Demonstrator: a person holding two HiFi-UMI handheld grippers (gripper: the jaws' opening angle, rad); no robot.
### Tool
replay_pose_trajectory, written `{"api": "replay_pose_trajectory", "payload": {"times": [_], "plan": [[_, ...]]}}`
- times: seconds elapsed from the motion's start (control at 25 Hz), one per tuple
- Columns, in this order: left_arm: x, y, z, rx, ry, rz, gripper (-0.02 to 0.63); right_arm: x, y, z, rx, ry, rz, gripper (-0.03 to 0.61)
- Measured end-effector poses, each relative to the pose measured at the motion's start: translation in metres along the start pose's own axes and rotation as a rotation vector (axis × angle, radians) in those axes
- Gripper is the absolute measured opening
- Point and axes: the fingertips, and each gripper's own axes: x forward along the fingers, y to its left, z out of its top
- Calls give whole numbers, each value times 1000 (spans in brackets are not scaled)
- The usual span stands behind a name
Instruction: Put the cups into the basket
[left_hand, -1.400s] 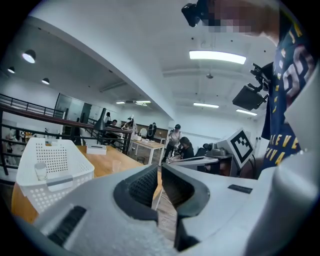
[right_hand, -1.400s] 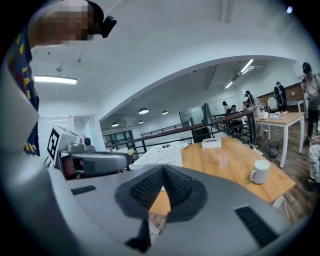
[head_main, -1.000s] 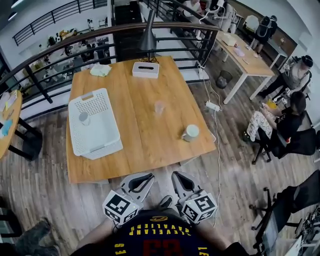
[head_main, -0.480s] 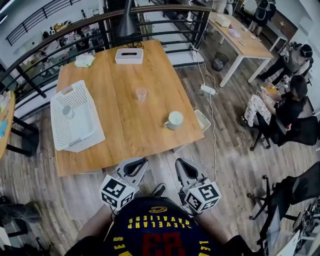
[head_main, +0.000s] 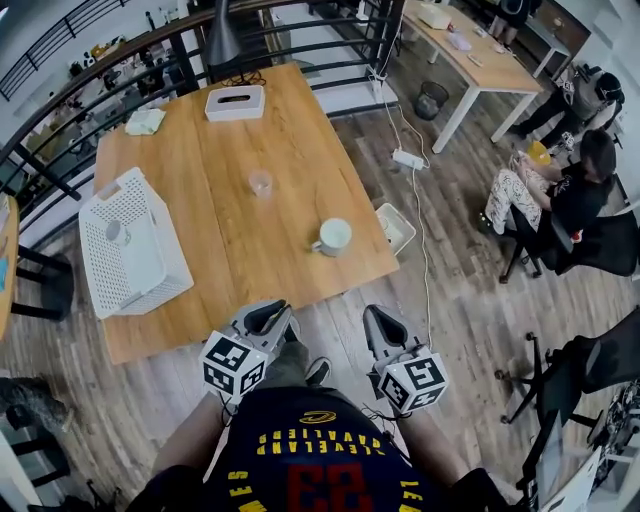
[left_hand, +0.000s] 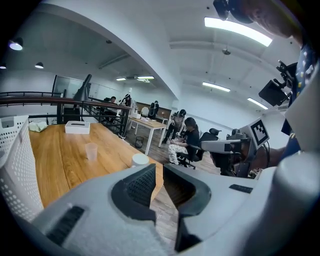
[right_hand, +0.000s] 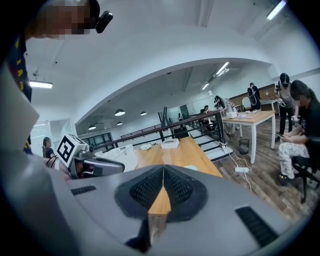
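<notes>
A clear plastic cup (head_main: 260, 183) stands mid-table and a white mug (head_main: 333, 236) sits nearer the front right edge. The white slatted basket (head_main: 150, 270) lies at the table's left with one small cup (head_main: 115, 232) inside. My left gripper (head_main: 275, 312) hovers at the table's front edge; its jaws have just been opening a crack, with nothing between them. My right gripper (head_main: 378, 322) is shut and empty, over the floor right of the table corner. In the left gripper view the clear cup (left_hand: 91, 151) and mug (left_hand: 140, 160) stand ahead of the left gripper (left_hand: 159, 172).
A tissue box (head_main: 235, 102) and a crumpled cloth (head_main: 145, 121) lie at the table's far edge, with a railing behind. A power strip (head_main: 408, 159) and cable run over the floor to the right. Seated people (head_main: 560, 205) and a second desk (head_main: 470, 60) are further right.
The table has slid up and left in the head view and now sits turned. Both grippers have drifted apart, the right one further right over the floor. The left jaws show a slit.
</notes>
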Motion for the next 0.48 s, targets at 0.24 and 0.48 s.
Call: {"api": "replay_pose_trajectory", "payload": {"times": [0.24,0.48], "plan": [[40,20,1,-3,63,-48,127,26,-32,-5,-39,89,-76,161],[75,47,7,27,98,-69,132,66,-54,-4,-121,152,-59,162]]}}
